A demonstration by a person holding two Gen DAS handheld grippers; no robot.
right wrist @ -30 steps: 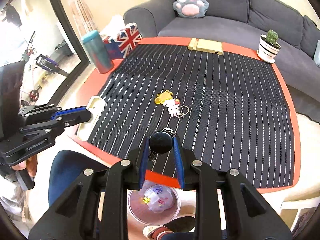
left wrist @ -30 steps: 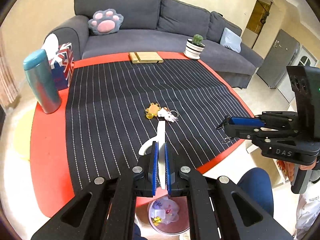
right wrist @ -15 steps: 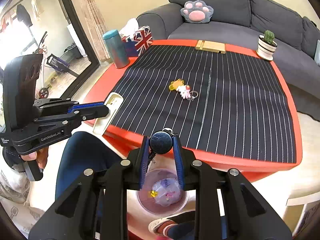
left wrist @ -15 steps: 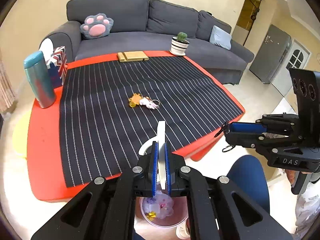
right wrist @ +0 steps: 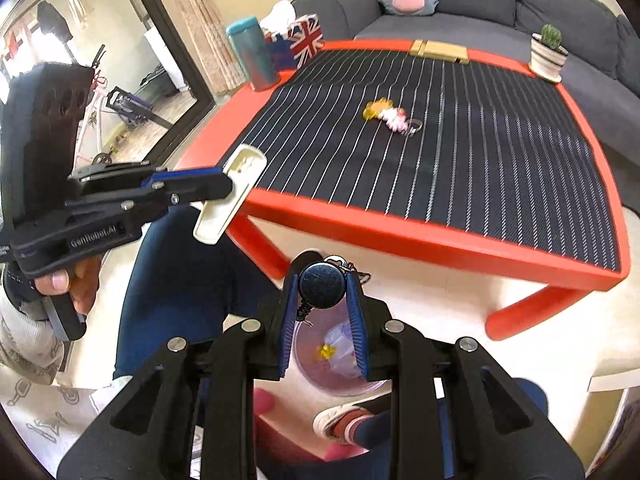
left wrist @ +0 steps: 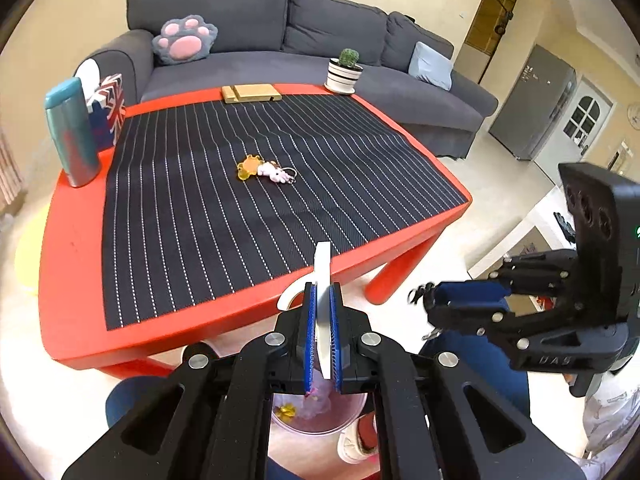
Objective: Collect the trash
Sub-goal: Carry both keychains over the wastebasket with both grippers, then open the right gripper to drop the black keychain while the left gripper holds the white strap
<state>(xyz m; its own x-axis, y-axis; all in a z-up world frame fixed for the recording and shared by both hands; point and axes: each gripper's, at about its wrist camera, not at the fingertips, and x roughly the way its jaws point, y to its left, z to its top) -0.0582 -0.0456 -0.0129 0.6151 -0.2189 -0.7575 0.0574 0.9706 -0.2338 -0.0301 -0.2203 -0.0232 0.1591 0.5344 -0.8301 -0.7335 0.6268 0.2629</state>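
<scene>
My left gripper [left wrist: 322, 312] is shut on a flat white plastic piece [left wrist: 322, 276], held on edge in front of the red table [left wrist: 72, 240]; it also shows in the right wrist view [right wrist: 230, 194]. My right gripper [right wrist: 322, 292] is shut on a round black badge reel [right wrist: 322, 286] with a small metal clip. Both hang over a clear pink trash bin [right wrist: 340, 380] on the floor, also seen in the left wrist view [left wrist: 320, 416], with wrappers inside. A yellow and white keychain [left wrist: 266, 169] lies on the striped black mat [left wrist: 200, 200].
On the table stand a teal bottle [left wrist: 72, 132], a Union Jack tissue box [left wrist: 108, 112], a wooden block [left wrist: 250, 93] and a potted cactus [left wrist: 344, 70]. A grey sofa [left wrist: 280, 32] is behind. The person's legs and shoe [right wrist: 340, 420] are beside the bin.
Both grippers have drawn back off the table and lowered over the bin, each still holding its item. The table now lies farther away.
</scene>
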